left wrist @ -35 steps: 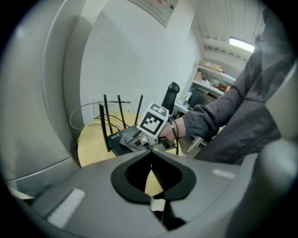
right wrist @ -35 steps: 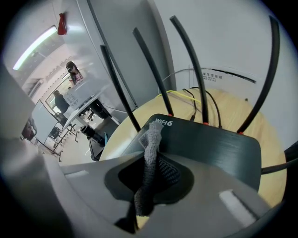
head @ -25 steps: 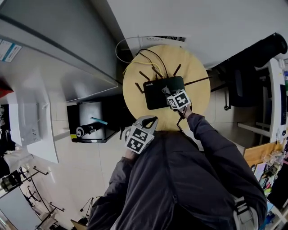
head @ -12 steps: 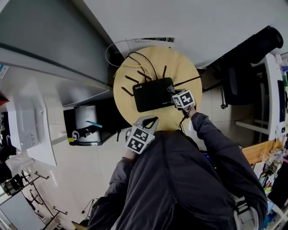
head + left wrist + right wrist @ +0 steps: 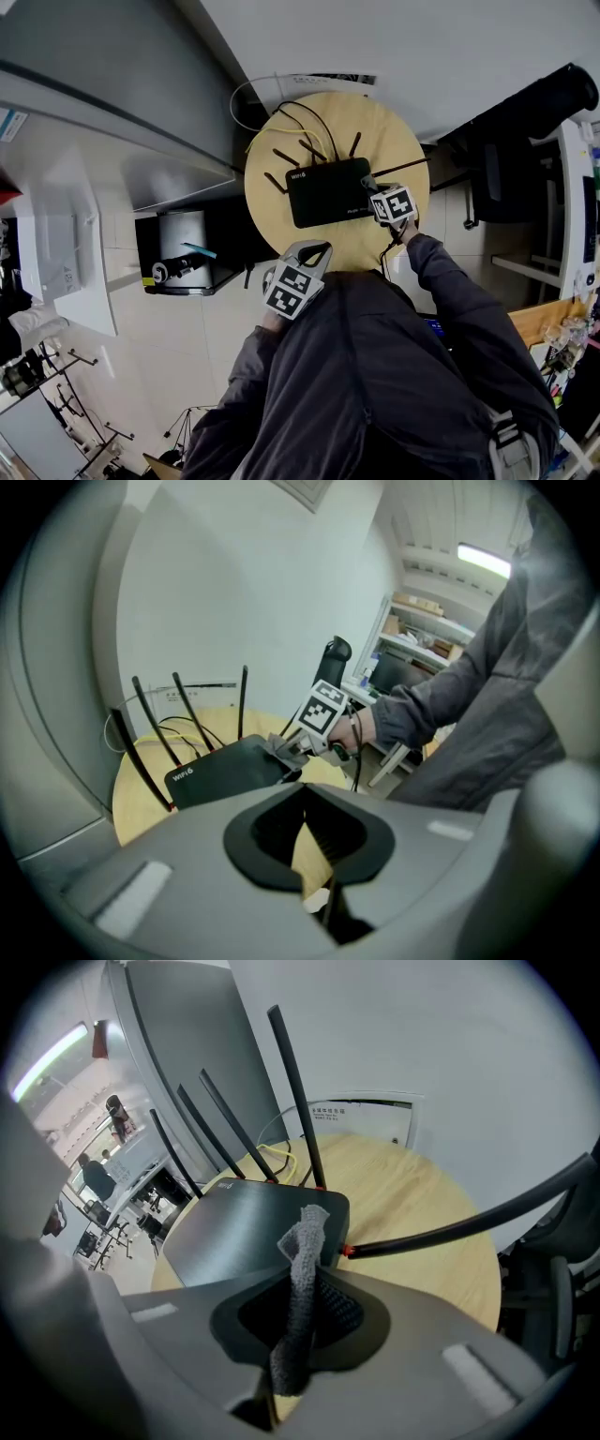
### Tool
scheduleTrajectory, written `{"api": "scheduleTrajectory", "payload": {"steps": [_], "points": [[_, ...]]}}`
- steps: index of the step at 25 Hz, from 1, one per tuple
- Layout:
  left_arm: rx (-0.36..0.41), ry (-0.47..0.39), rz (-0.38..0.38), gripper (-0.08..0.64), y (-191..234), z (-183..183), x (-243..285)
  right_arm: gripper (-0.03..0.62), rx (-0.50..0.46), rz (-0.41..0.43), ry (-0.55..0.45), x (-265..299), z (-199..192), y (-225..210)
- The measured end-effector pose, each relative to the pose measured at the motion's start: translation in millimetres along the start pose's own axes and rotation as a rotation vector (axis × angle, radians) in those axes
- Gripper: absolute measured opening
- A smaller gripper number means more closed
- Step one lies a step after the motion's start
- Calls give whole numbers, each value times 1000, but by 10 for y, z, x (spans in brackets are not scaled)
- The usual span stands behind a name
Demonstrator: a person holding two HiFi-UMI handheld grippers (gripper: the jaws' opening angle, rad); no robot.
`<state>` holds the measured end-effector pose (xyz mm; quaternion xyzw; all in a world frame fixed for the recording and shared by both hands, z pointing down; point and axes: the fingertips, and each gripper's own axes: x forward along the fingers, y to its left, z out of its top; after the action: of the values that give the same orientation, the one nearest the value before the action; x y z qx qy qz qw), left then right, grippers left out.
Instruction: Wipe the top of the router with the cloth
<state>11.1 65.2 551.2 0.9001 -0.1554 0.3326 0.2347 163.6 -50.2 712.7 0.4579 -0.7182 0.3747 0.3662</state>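
A black router (image 5: 328,191) with several upright antennas lies on a round wooden table (image 5: 281,225). My right gripper (image 5: 370,187) sits at the router's right end, shut on a grey knitted cloth (image 5: 302,1269). The cloth's tip hangs over the router's (image 5: 246,1227) near right corner; whether it touches the top I cannot tell. My left gripper (image 5: 313,252) hovers at the table's front edge, close to my body and apart from the router. Its jaws stand together with nothing between them. The left gripper view shows the router (image 5: 225,769) with the right gripper (image 5: 279,751) at its end.
Yellow and black cables (image 5: 298,120) run off the table's back edge toward the wall. One long antenna (image 5: 469,1218) lies sideways across the table at the right. A grey cabinet (image 5: 112,112) stands at the left and a dark office chair (image 5: 525,150) at the right.
My right gripper has slid rightward with the cloth, from over the router's right half to its right end. The left gripper has stayed where it was.
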Motion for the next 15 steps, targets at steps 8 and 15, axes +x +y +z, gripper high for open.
{"api": "scheduleTrajectory", "payload": {"steps": [8,15], "points": [[8,-17,-8,0,193,-175,-294,31,25,-130,4,-7,26,15],[12,-29,-21,0,363,-410,-544,31,8,-96,-55,92,212,671]]}}
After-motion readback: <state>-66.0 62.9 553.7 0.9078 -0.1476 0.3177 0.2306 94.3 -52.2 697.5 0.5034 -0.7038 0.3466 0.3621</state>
